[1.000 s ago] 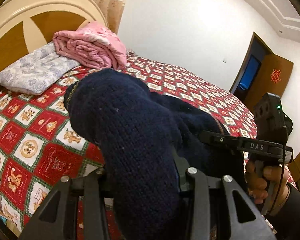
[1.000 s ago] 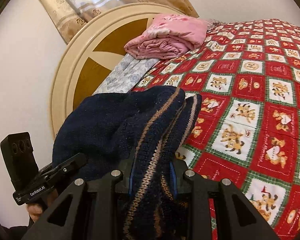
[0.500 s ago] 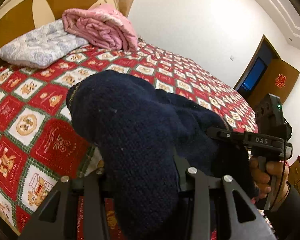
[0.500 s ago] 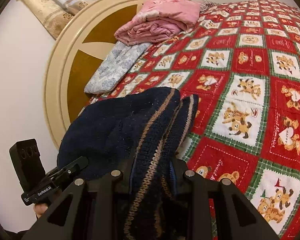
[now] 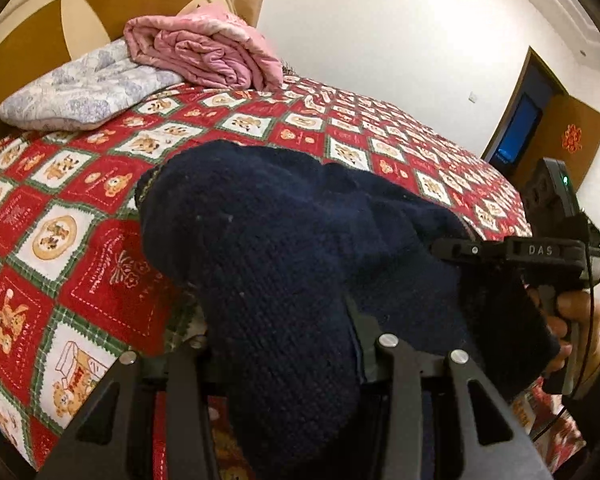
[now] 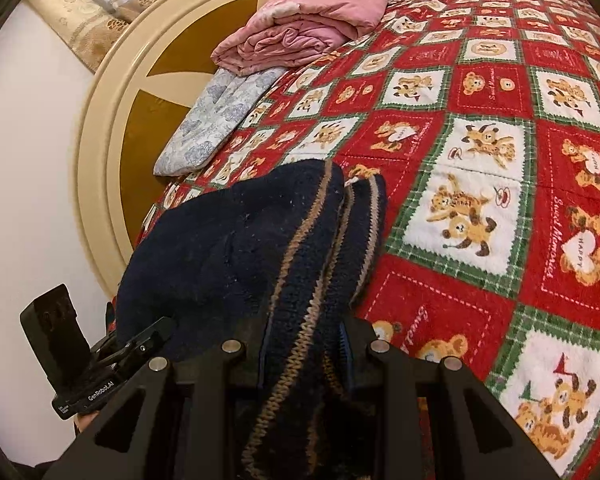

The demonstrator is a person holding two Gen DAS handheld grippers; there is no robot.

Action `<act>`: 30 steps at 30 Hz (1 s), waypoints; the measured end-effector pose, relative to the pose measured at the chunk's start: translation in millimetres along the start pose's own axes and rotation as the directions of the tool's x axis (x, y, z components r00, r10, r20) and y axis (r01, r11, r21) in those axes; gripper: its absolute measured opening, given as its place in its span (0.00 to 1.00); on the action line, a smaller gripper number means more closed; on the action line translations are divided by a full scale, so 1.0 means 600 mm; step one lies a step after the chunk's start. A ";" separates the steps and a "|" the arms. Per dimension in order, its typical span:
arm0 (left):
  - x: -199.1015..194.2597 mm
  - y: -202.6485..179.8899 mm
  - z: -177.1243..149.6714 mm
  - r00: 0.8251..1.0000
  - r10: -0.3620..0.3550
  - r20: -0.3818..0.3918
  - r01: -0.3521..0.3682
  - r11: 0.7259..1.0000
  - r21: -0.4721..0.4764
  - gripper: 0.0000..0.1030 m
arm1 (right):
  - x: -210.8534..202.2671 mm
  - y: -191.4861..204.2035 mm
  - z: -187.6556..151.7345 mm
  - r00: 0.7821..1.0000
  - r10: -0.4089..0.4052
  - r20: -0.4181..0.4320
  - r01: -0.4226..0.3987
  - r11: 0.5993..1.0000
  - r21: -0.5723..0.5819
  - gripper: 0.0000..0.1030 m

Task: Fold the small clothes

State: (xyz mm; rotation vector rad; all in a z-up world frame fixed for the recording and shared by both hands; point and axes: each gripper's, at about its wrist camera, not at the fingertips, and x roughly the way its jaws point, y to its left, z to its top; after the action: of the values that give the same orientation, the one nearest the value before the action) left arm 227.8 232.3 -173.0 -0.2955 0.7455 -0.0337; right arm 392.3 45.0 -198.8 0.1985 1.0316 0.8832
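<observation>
A dark navy knit garment point(image 5: 280, 220) hangs bunched between both grippers just above the bedspread. My left gripper point(image 5: 280, 320) has a thick fold of it between its jaws, which are opening slightly while the pads still grip the knit. My right gripper point(image 6: 304, 332) is shut on the garment's edge point(image 6: 228, 248), where tan stripes run along the knit. The fabric hides the fingertips of both grippers. At the right of the left wrist view, a hand point(image 5: 572, 320) holds the right gripper's handle.
A red, green and white teddy-bear bedspread point(image 6: 500, 160) covers the bed below. A folded pink quilt point(image 5: 204, 48) and a pale floral pillow point(image 5: 80, 92) lie by the round headboard point(image 6: 112, 140). An open doorway point(image 5: 520, 128) is far right.
Both grippers have sunk toward the bedspread with the navy garment still held between them. The bed now fills more of each view.
</observation>
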 end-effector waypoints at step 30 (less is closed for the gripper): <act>-0.069 -0.001 -0.048 0.993 0.117 0.012 -0.117 0.993 -0.025 0.81 | -0.101 0.042 -0.055 0.932 -0.338 0.130 0.343 0.939 -0.020 0.56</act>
State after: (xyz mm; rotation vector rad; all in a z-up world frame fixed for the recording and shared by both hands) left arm 178.2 230.1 -165.6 -0.2739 0.7492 0.0882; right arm 338.6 9.7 -162.5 0.0351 0.8951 0.5686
